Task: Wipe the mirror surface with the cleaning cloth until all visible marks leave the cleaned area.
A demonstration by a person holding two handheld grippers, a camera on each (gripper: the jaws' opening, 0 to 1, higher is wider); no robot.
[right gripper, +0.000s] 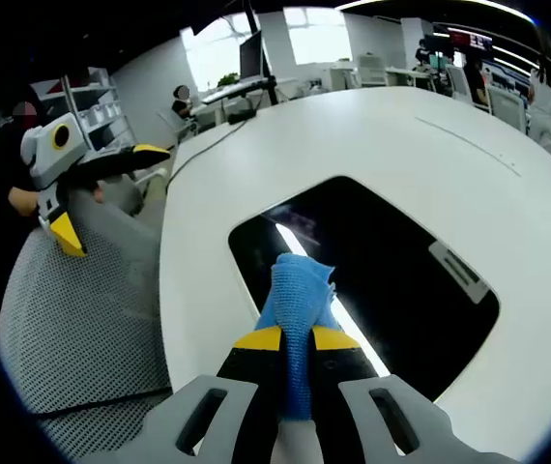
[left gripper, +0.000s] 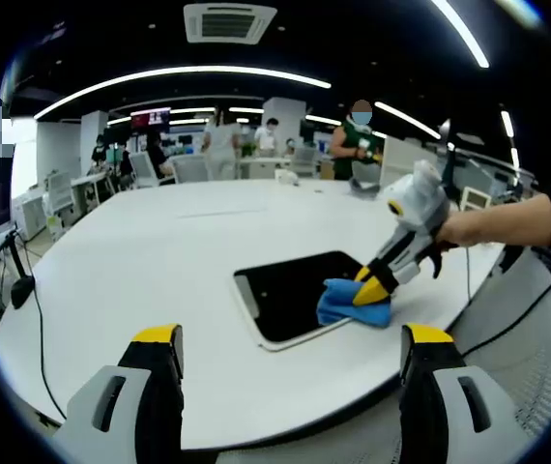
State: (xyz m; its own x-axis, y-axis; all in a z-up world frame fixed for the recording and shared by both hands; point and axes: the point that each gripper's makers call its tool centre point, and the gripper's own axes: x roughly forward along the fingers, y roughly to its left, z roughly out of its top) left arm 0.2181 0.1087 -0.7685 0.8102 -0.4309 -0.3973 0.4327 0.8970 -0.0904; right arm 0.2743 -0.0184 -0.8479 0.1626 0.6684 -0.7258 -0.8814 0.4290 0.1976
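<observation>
Wipe underway, looks early/mid: right gripper (right gripper: pixel 295 338) fingers clamped on blue cloth (right gripper: pixel 298 290), pressed on mirror (right gripper: pixel 401 280) near its edge, flat on white worktop (right gripper: pixel 430 135). Marks can't be judged. Left gripper (left gripper: pixel 290 348) fingers wide apart, holding nothing, off mirror

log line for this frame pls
phase: wiping | right tool: shut on blue cloth, pressed on mirror near edge | left tool: open, off white table
</observation>
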